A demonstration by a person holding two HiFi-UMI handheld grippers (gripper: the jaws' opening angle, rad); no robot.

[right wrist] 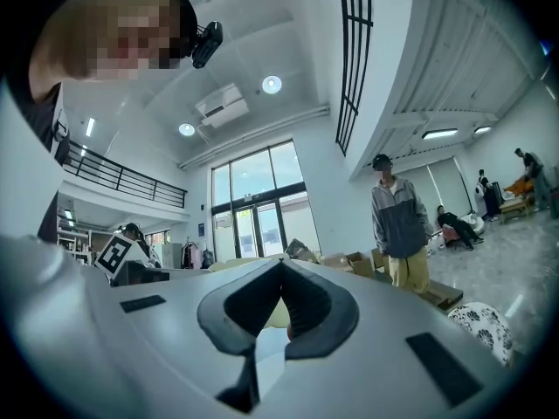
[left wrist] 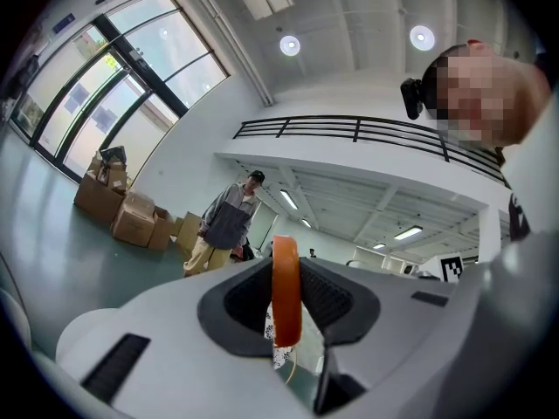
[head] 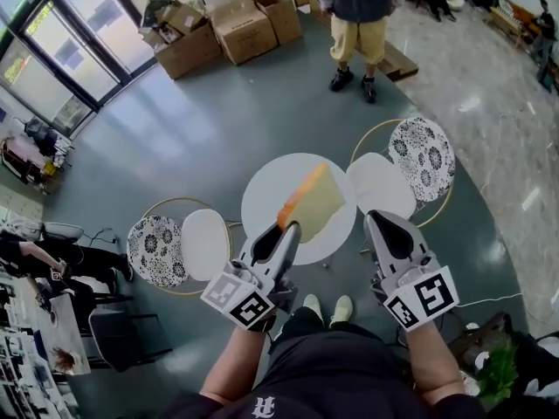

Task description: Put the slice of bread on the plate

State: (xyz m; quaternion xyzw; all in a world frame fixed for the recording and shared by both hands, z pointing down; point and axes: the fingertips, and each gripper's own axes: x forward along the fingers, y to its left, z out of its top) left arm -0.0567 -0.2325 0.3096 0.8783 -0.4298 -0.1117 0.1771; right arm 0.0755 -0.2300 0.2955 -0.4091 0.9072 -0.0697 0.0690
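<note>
Two grippers show in the head view, side by side over a round white table (head: 262, 190). The left gripper (head: 286, 227) is closed on the bread (head: 314, 203), and the slice stands out from the jaw tips, tilted, in the air above the table top. Its orange crust runs along the edge next to the jaws. The right gripper (head: 382, 218) has its jaws together and holds nothing. No plate can be told apart from the white surfaces in this view.

From the left gripper view, the orange crust stands upright, squeezed between the two dark pads. Only this edge is gripped, and the rest of the slice is hidden behind it.

From the right gripper view, the jaw tips meet and nothing is between them.

Bread of this kind is probably very light and soft. It can bend under its own weight, and it can tear if it is pressed hard. The crust is likely the firmest part, so a hold at the crust edge with gentle pressure seems the best choice. As most of the slice hangs free, it may sag or swing, so it should be lowered flat and slowly before the jaws let go.
</note>
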